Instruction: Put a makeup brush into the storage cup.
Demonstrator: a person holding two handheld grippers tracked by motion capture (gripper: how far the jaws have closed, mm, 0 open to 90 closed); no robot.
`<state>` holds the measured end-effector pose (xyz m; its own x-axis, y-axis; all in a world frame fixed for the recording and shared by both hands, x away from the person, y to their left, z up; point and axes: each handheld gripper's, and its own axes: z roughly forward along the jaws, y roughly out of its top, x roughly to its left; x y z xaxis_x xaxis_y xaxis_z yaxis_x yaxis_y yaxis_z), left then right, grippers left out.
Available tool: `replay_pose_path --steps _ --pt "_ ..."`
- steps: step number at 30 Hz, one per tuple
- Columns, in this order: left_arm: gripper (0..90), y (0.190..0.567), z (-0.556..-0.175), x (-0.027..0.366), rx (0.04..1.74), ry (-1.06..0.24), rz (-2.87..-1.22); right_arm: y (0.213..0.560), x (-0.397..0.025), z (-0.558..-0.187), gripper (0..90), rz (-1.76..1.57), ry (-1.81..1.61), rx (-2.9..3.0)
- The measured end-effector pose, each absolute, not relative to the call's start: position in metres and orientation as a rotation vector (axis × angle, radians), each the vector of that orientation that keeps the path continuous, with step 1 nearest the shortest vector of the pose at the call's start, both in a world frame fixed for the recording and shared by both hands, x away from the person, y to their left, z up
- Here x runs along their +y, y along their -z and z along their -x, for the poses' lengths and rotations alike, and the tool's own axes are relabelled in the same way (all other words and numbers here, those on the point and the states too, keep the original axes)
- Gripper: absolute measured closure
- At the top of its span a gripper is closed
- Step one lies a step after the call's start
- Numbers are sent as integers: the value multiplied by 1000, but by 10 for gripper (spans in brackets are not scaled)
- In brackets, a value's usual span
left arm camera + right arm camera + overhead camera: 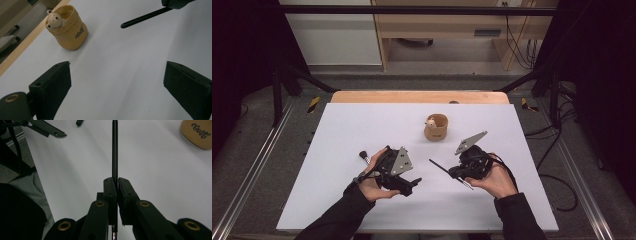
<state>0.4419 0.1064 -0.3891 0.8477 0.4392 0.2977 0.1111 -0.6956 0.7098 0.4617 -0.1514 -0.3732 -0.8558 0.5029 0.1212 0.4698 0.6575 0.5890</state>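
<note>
Right gripper [460,172] clamped on a thin black pen [114,150], long axis aimed toward the open, empty left gripper [412,182]; tan cup [436,127] beyond, probably nearer the right.

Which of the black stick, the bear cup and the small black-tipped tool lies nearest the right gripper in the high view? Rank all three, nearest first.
From the right gripper:
1. black stick, clamped in its jaws, pointing toward the table's left.
2. bear cup, farther back, mid-table.
3. small black-tipped tool, far left, beyond the left gripper.
</note>
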Motion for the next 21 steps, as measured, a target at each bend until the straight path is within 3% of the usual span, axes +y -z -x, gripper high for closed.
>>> replay_pose_path --steps 21 --pt "91 394 -437 78 247 -641 -2386 375 -139 -463 854 -770 -960 2881"
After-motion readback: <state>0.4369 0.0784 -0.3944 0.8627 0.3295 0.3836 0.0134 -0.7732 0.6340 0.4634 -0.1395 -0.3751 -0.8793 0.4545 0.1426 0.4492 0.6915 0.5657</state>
